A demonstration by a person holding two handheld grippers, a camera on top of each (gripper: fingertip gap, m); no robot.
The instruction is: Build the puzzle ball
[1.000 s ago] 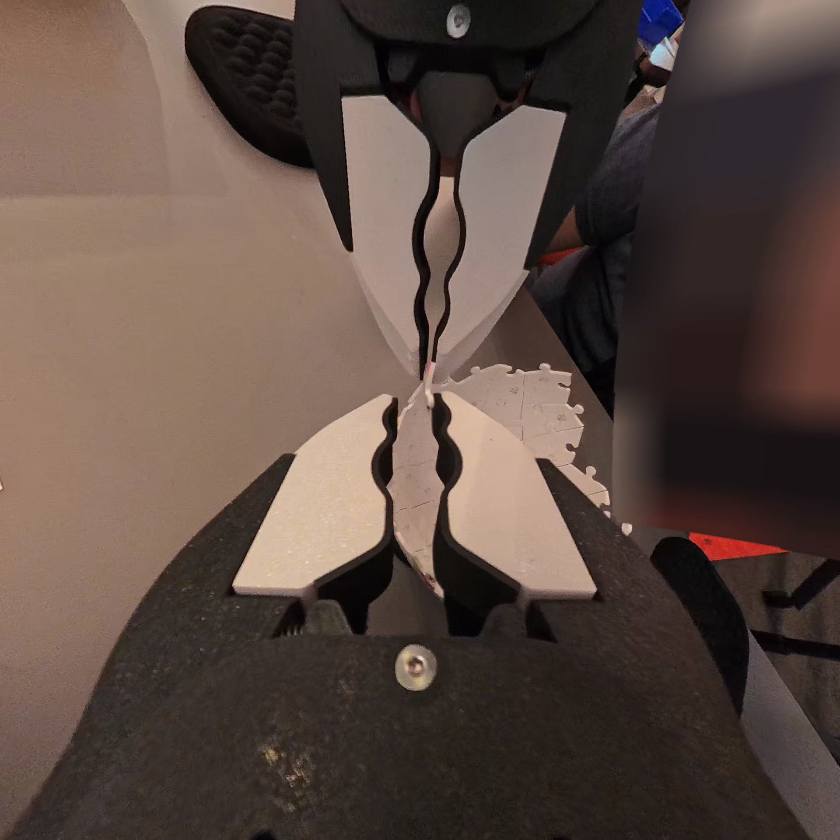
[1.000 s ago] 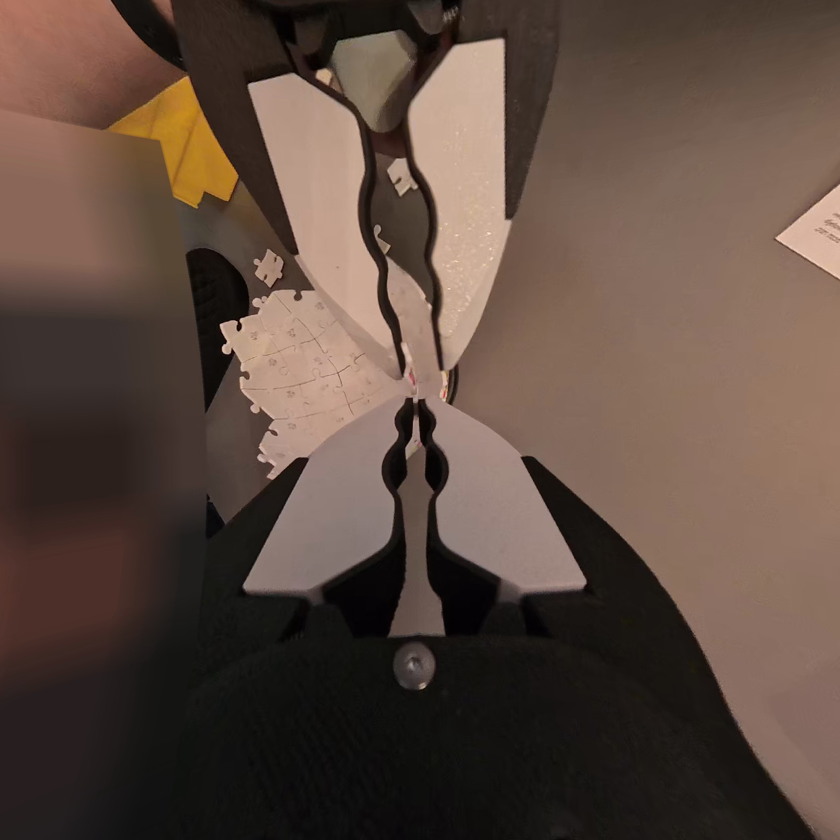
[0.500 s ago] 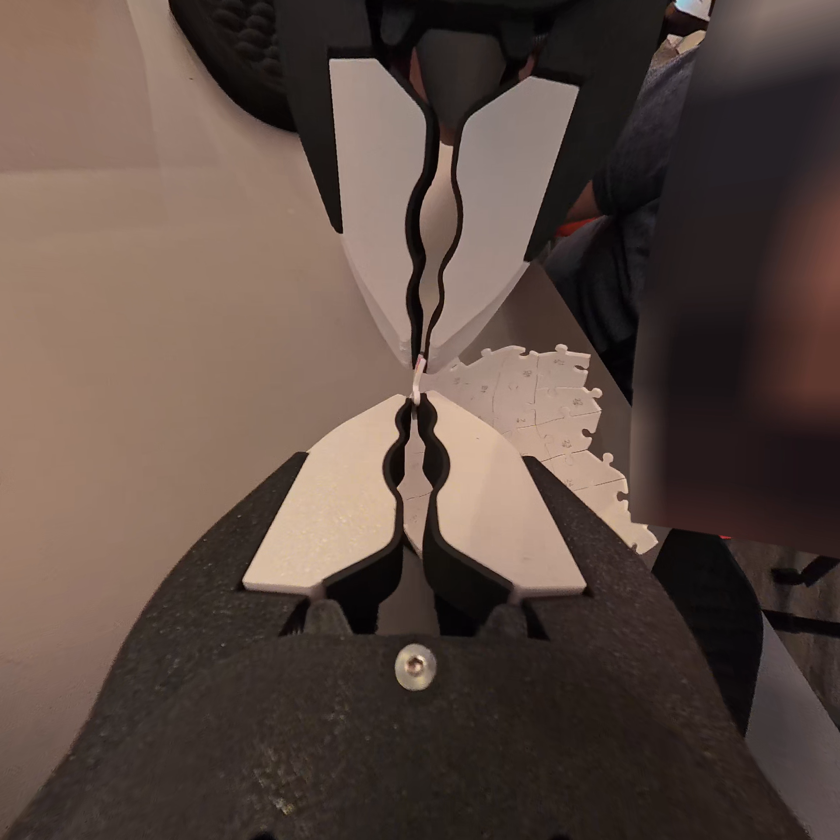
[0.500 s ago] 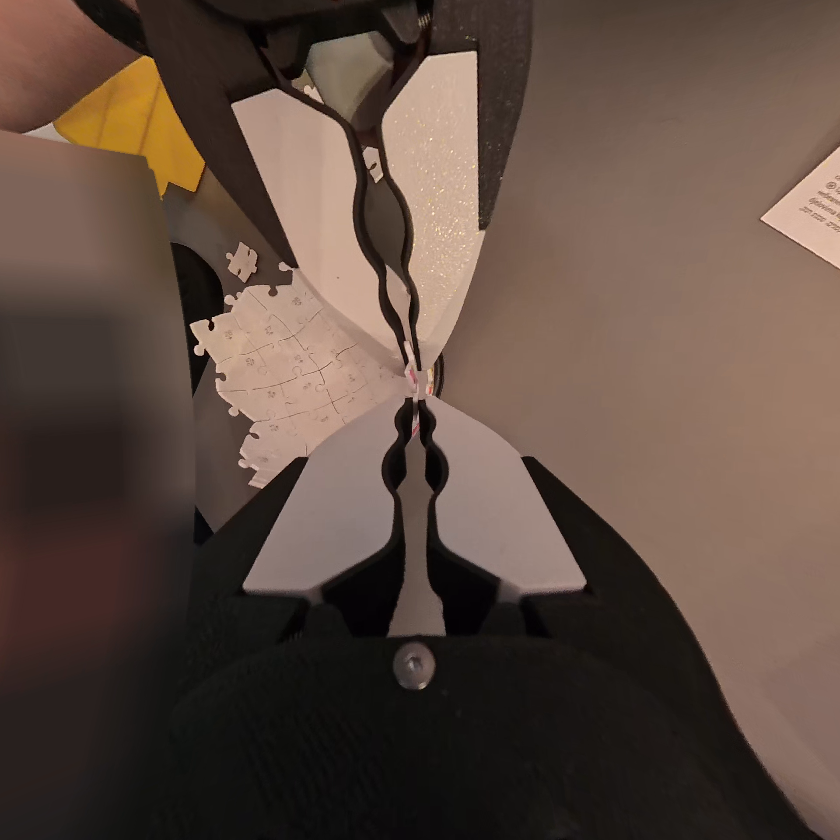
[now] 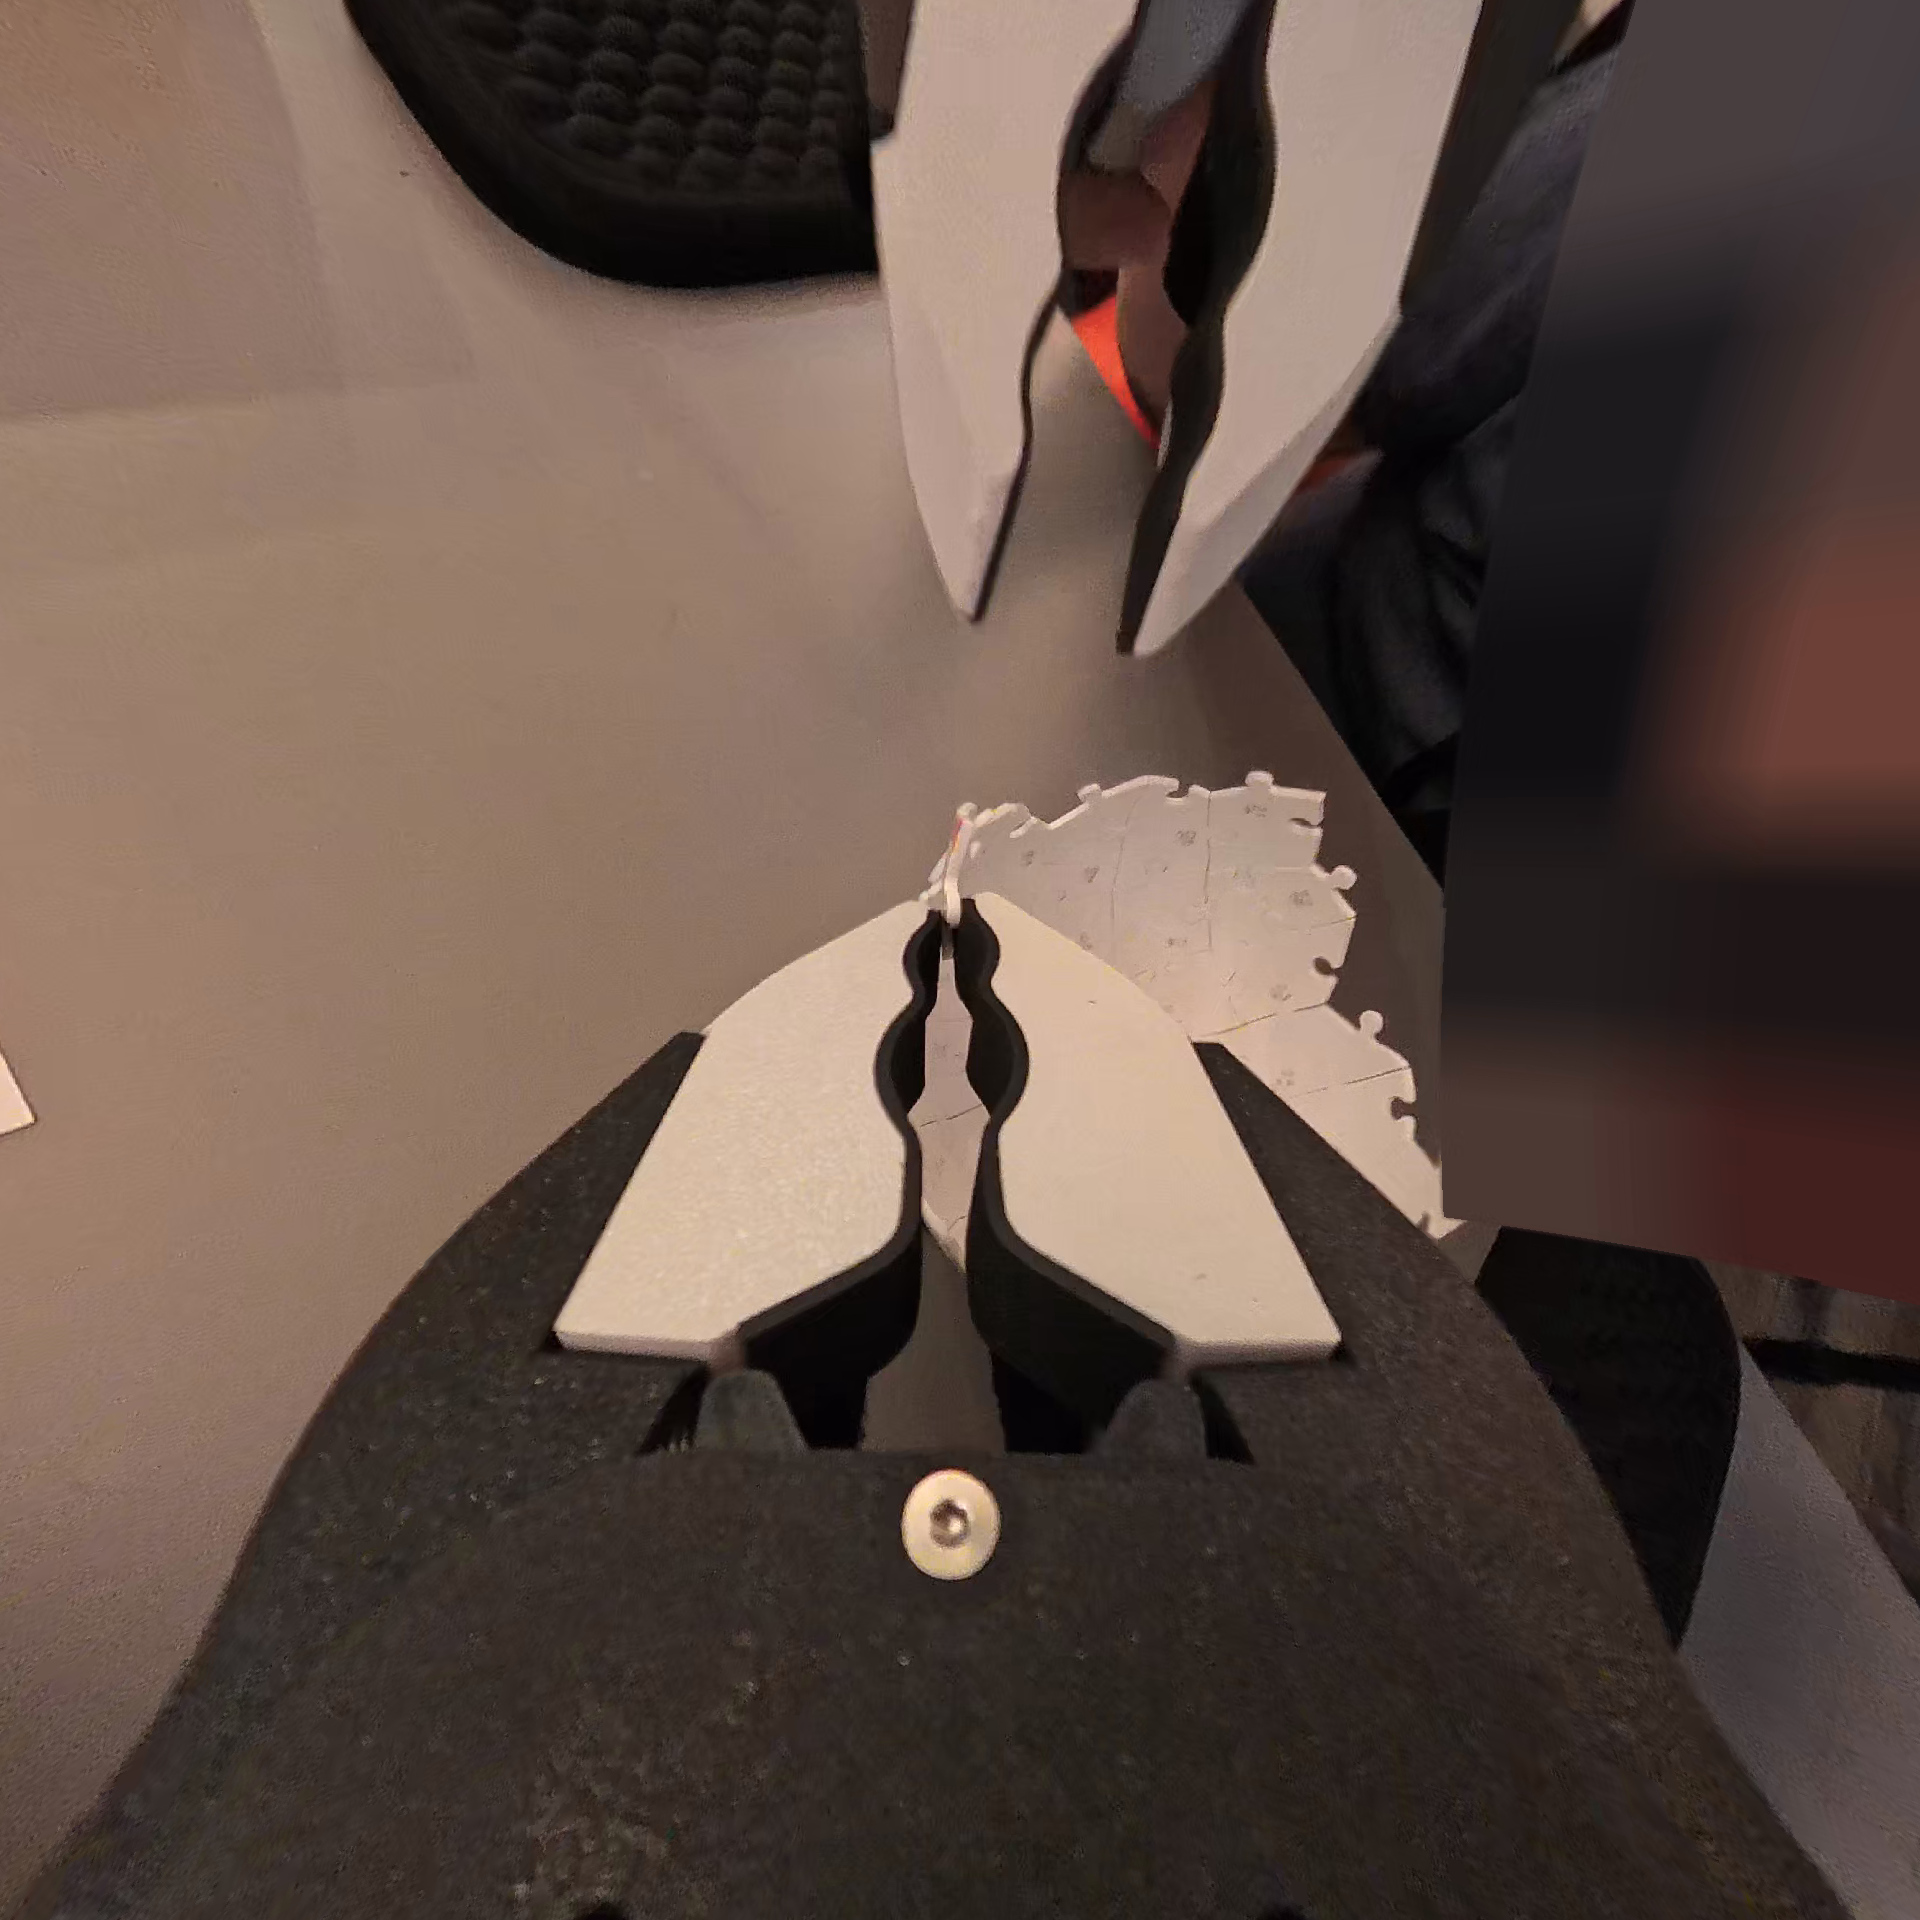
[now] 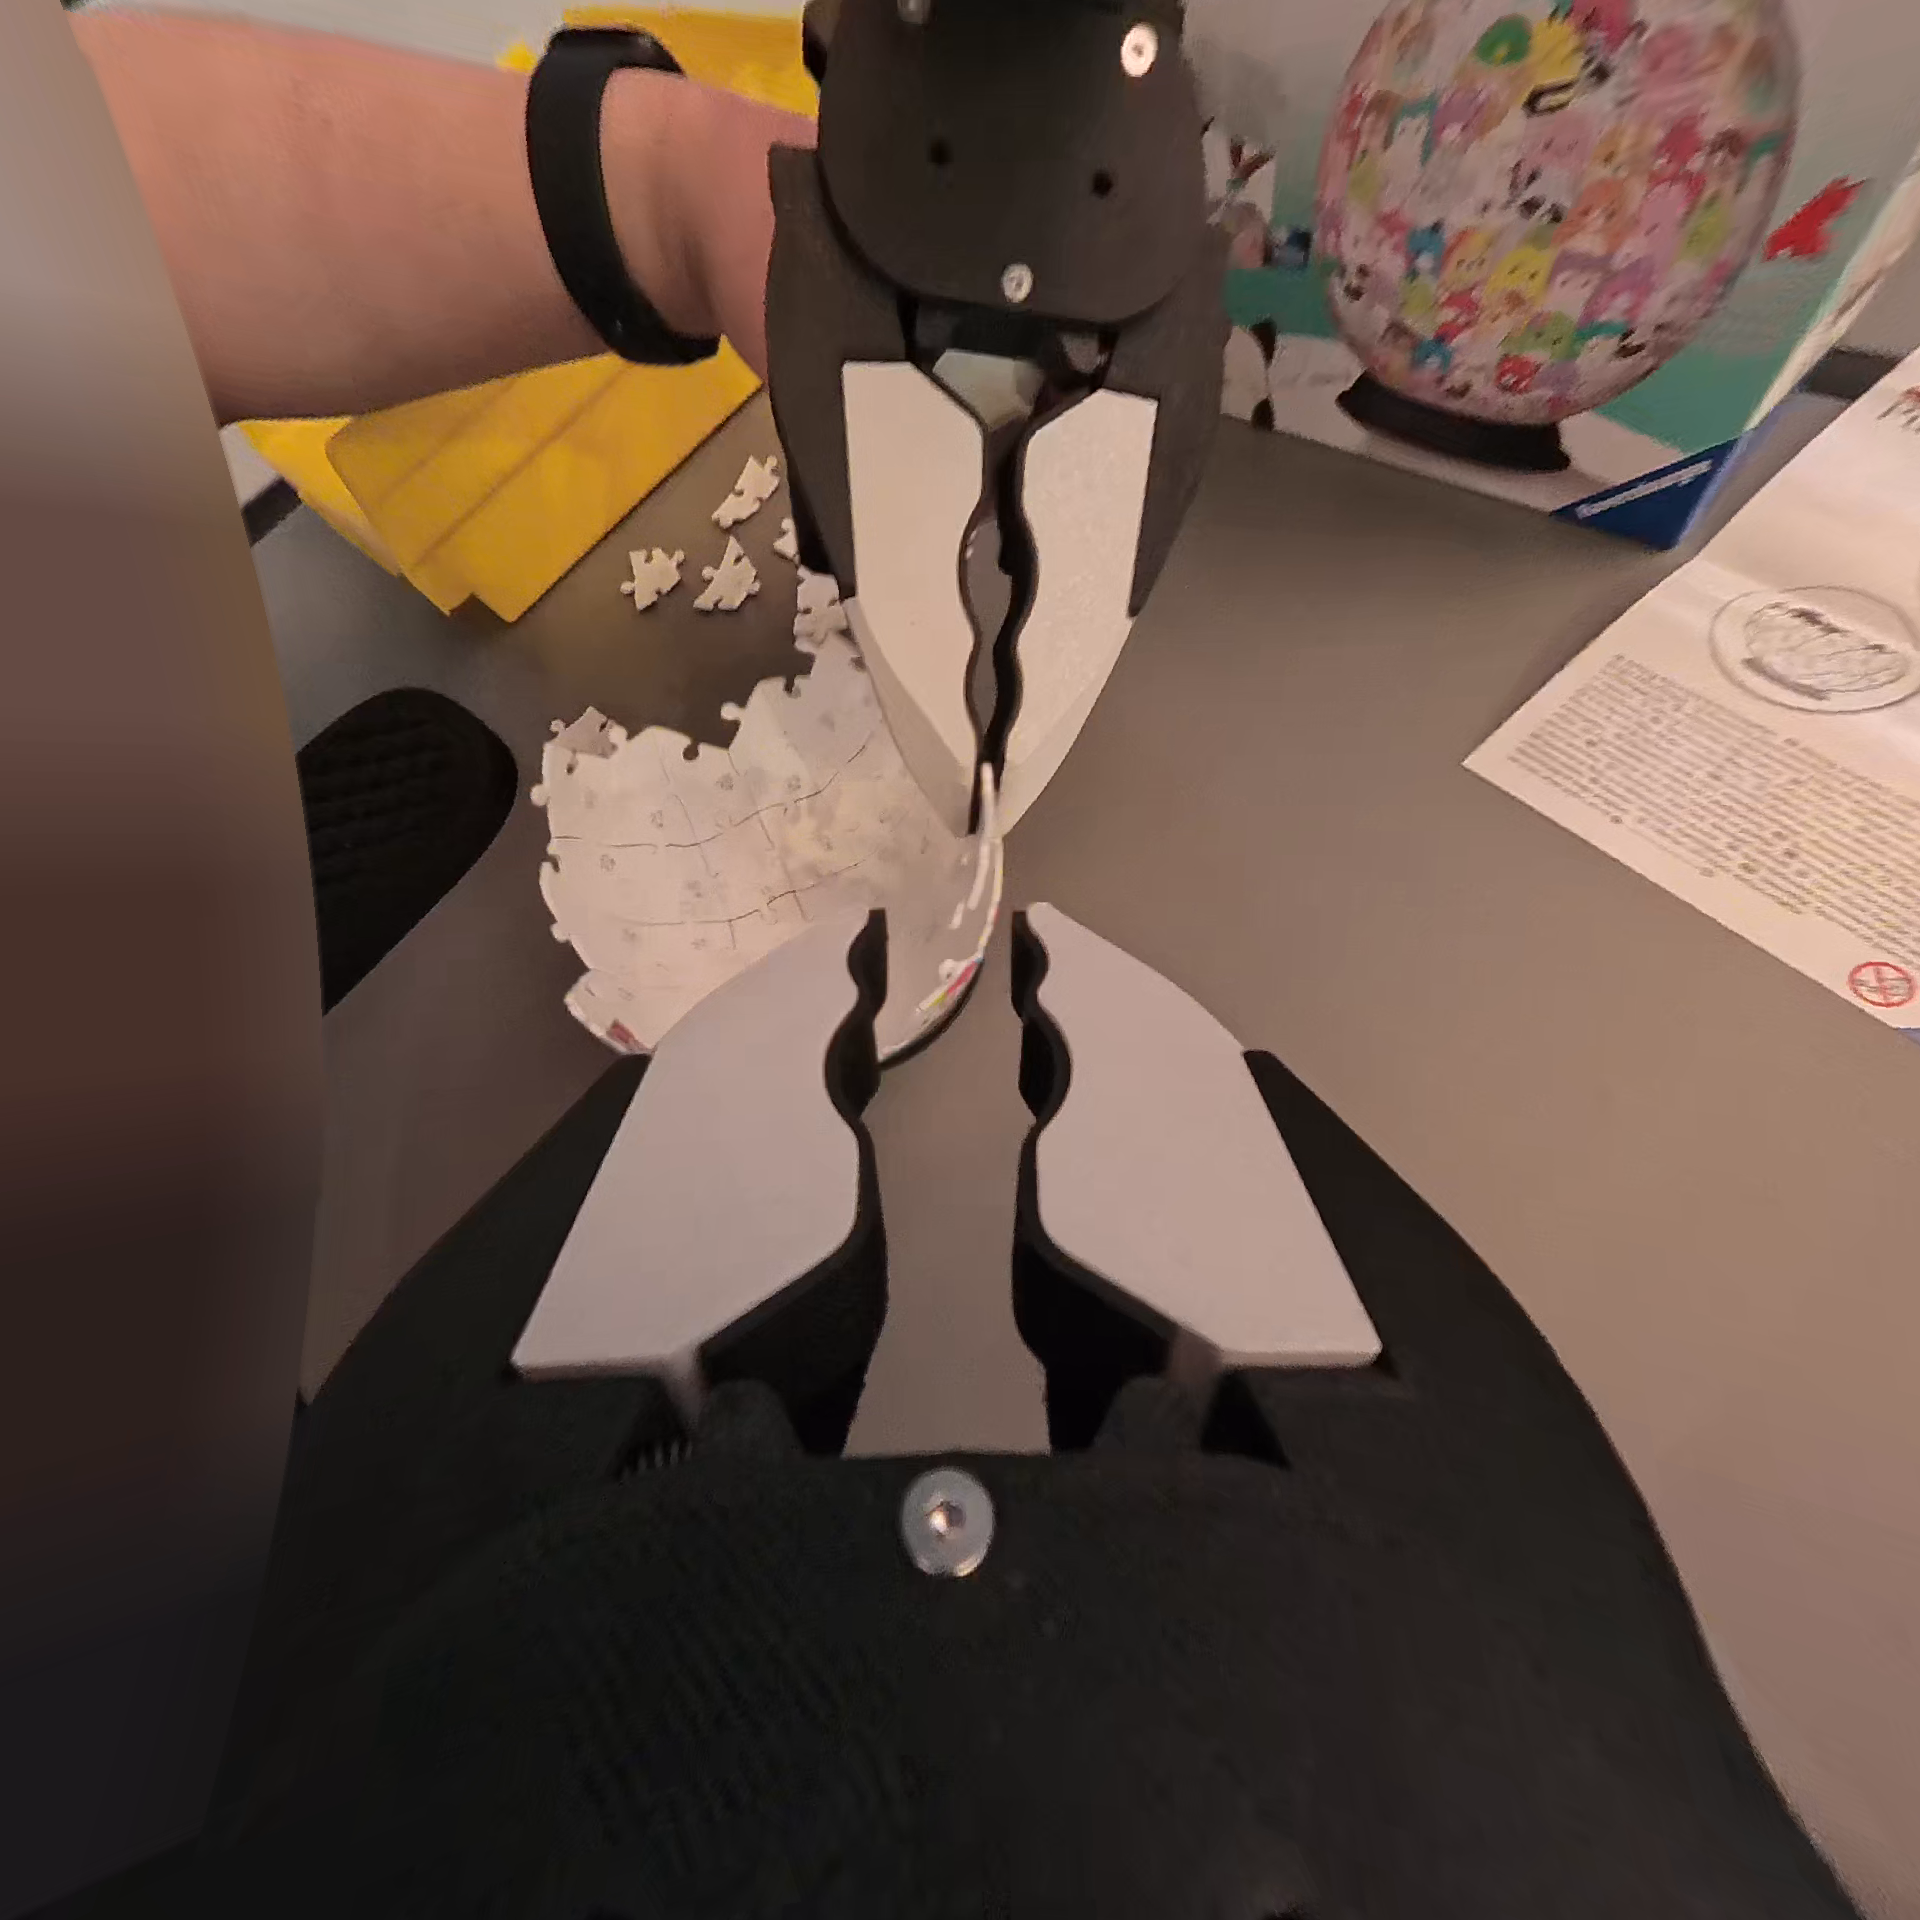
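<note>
The partly built puzzle ball (image 5: 1195, 914) is a curved white shell of joined pieces, its blank inner side facing me. It also shows in the right wrist view (image 6: 717, 831), with a strip of coloured print along its edge. My left gripper (image 5: 951, 920) is shut on the shell's rim and holds it up over the grey table; it also shows in the right wrist view (image 6: 982, 805). My right gripper (image 6: 956, 914) is open and empty, just short of the shell's edge. In the left wrist view it (image 5: 1049, 623) hangs open above and beyond the shell.
Several loose white pieces (image 6: 717, 561) lie by a yellow tray (image 6: 499, 488). The puzzle box (image 6: 1558, 208) stands at the back right, an instruction sheet (image 6: 1714, 748) at the right. A black mesh seat (image 5: 644, 135) is beyond the table edge. A forearm with a black wristband (image 6: 613, 197) holds the left gripper. There is about 5 cm between the tips of the two grippers. The black mesh seat (image 5: 644, 135) is about equally far from each gripper, around 25 cm.
My right gripper has opened, let go of the small piece at the shell's rim and drawn back. My left gripper stays shut on the shell.
</note>
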